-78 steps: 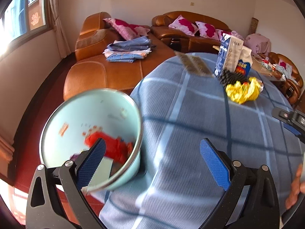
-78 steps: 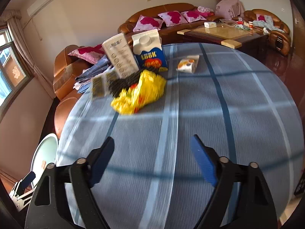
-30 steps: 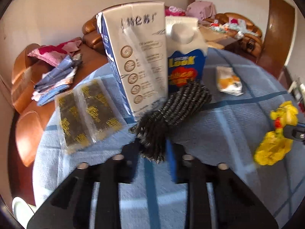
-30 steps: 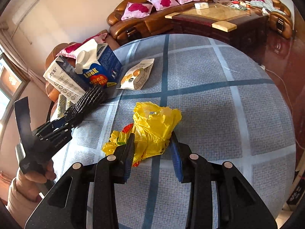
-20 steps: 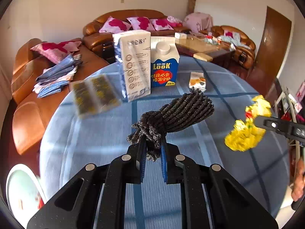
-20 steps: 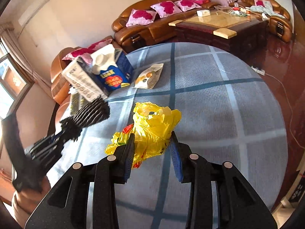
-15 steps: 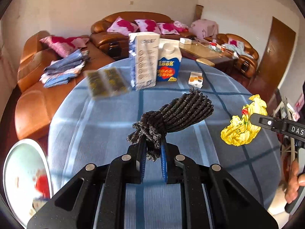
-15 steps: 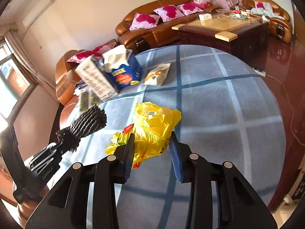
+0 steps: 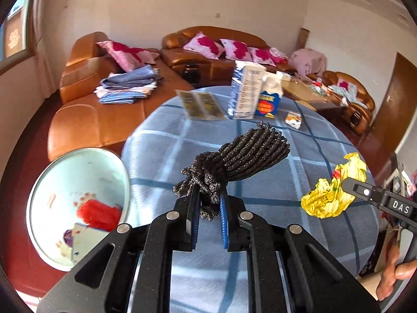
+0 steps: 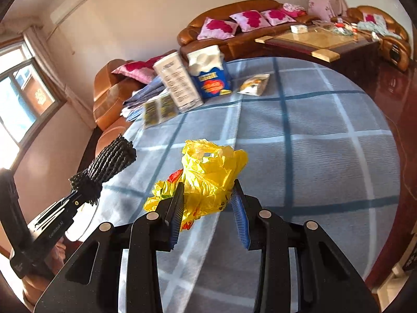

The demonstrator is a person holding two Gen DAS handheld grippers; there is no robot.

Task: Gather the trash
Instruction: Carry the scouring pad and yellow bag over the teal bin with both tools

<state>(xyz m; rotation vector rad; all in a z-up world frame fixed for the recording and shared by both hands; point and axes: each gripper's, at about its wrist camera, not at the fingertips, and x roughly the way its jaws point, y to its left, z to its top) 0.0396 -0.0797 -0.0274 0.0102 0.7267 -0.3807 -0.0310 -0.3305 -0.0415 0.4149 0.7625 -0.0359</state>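
My left gripper [image 9: 209, 199] is shut on a black knitted bundle [image 9: 242, 154] and holds it above the blue checked table [image 9: 161, 146]. A pale green trash bin [image 9: 78, 203] with red scraps inside stands on the floor to its lower left. My right gripper [image 10: 207, 200] is shut on a crumpled yellow plastic bag [image 10: 208, 174] and holds it over the table. The bag also shows at the right of the left wrist view [image 9: 331, 193]. The black bundle shows at the left of the right wrist view [image 10: 109, 161].
At the table's far side stand a white carton [image 9: 246, 91] and a blue milk carton [image 9: 269, 99], with a flat snack packet [image 9: 202, 104] and a small orange packet [image 9: 293, 120]. Brown leather sofas [image 9: 104, 109] lie beyond. A coffee table [image 10: 318, 41] stands at the back right.
Both grippers closed on their items and lifted them off the table. The left gripper has swung back left with the bundle, so the bin has come into fuller view.
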